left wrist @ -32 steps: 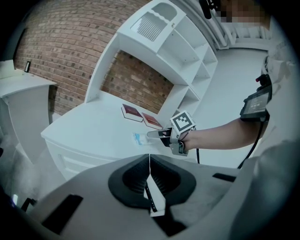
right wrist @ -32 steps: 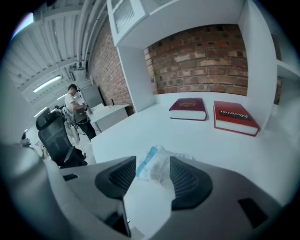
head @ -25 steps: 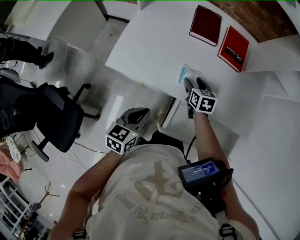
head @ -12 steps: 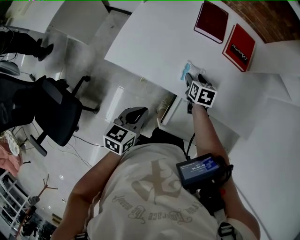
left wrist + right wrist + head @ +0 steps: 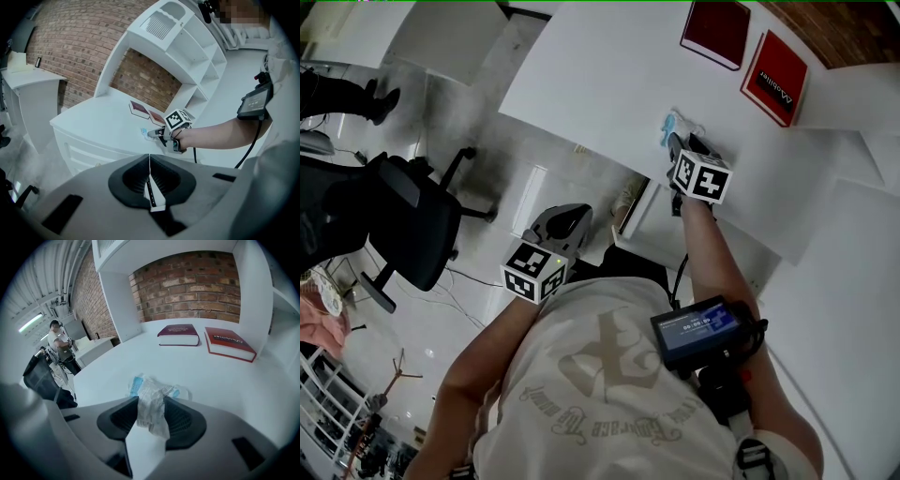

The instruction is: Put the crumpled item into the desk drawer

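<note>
The right gripper (image 5: 151,400) had just been closing on the crumpled plastic wrapper (image 5: 157,389), which lay on the white desk (image 5: 211,376) near its front edge. The pads touched it on both sides, in a light grasp. A deeper bite on the wad before lifting would serve best, since thin film slips. The left gripper (image 5: 149,161) hung clenched and empty below the desktop. The white box under the edge was probably the open drawer (image 5: 630,223). The two red books (image 5: 180,335) lay well apart from the wrapper, leaving room to draw back.
</note>
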`<control>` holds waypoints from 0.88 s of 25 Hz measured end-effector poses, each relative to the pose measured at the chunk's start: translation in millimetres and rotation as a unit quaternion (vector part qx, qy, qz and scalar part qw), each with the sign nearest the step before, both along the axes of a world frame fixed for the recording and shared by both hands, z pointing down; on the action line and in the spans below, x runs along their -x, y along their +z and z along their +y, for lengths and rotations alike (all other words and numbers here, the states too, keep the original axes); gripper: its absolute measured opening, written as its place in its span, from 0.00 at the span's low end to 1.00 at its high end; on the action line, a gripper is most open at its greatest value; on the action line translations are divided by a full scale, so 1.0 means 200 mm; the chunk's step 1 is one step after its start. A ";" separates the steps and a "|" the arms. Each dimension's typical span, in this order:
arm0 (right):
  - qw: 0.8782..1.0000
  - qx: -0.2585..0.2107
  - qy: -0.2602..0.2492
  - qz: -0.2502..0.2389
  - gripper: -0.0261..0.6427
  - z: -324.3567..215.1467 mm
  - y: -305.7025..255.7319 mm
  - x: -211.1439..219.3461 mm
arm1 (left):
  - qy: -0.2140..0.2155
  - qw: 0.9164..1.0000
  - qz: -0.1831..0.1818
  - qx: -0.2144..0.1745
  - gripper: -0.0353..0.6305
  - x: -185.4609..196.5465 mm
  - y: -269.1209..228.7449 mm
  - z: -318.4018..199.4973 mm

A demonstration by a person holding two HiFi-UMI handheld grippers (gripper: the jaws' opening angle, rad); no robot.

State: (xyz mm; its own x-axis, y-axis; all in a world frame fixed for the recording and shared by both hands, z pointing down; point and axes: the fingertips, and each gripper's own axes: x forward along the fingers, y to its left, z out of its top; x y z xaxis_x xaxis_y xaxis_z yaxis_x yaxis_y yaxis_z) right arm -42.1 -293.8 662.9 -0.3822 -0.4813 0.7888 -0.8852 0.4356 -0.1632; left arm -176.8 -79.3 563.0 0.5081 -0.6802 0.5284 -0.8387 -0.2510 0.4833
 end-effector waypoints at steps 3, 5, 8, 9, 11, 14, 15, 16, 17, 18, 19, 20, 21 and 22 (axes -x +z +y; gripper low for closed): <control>1.000 -0.004 -0.005 -0.010 0.31 0.01 -0.01 0.03 | 0.004 1.000 -0.003 -0.003 0.09 0.01 -0.01 0.00; 1.000 -0.006 -0.008 -0.014 0.31 0.02 -0.03 0.04 | 0.006 1.000 -0.004 -0.005 0.09 0.00 -0.01 0.00; 1.000 -0.013 -0.018 -0.018 0.31 0.03 -0.06 0.07 | 0.012 1.000 -0.005 -0.009 0.09 -0.01 -0.02 0.01; 0.999 -0.015 -0.021 -0.018 0.31 0.04 -0.07 0.08 | 0.013 1.000 -0.005 -0.010 0.09 -0.01 -0.03 0.01; 0.999 -0.020 -0.028 -0.021 0.31 0.04 -0.09 0.09 | 0.016 1.000 -0.006 -0.012 0.09 -0.01 -0.04 0.00; 0.999 -0.023 -0.030 -0.026 0.31 0.05 -0.11 0.10 | 0.018 1.000 -0.006 -0.016 0.09 0.00 -0.05 0.00; 0.999 -0.024 -0.030 -0.026 0.31 0.05 -0.11 0.10 | 0.019 1.000 -0.006 -0.017 0.09 0.00 -0.05 0.00; 0.999 -0.025 -0.030 -0.027 0.30 0.05 -0.12 0.10 | 0.020 1.000 -0.006 -0.018 0.09 0.01 -0.06 0.00; 0.999 -0.026 -0.030 -0.028 0.30 0.06 -0.13 0.11 | 0.021 1.000 -0.007 -0.020 0.09 0.01 -0.06 0.00; 0.999 -0.027 -0.030 -0.029 0.30 0.06 -0.14 0.11 | 0.022 1.000 -0.007 -0.022 0.09 0.01 -0.07 0.00; 0.999 -0.029 -0.029 -0.029 0.30 0.07 -0.16 0.11 | 0.022 0.999 -0.008 -0.023 0.09 0.02 -0.08 0.01; 0.999 -0.031 -0.030 -0.030 0.30 0.07 -0.17 0.11 | 0.023 0.999 -0.008 -0.025 0.09 0.02 -0.08 0.01; 0.998 -0.034 -0.032 -0.031 0.30 0.08 -0.18 0.12 | 0.024 0.999 -0.008 -0.027 0.09 0.02 -0.08 0.01; 0.998 -0.037 -0.034 -0.032 0.30 0.08 -0.19 0.12 | 0.025 0.999 -0.008 -0.028 0.09 0.02 -0.08 0.01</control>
State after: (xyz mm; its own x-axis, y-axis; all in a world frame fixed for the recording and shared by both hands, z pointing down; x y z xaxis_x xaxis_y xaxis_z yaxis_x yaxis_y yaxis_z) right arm -65.6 -277.6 625.6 -0.4649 -0.5079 0.7252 -0.8420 0.5069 -0.1848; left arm -181.2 -76.9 546.3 0.5333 -0.6832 0.4988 -0.8322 -0.3181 0.4542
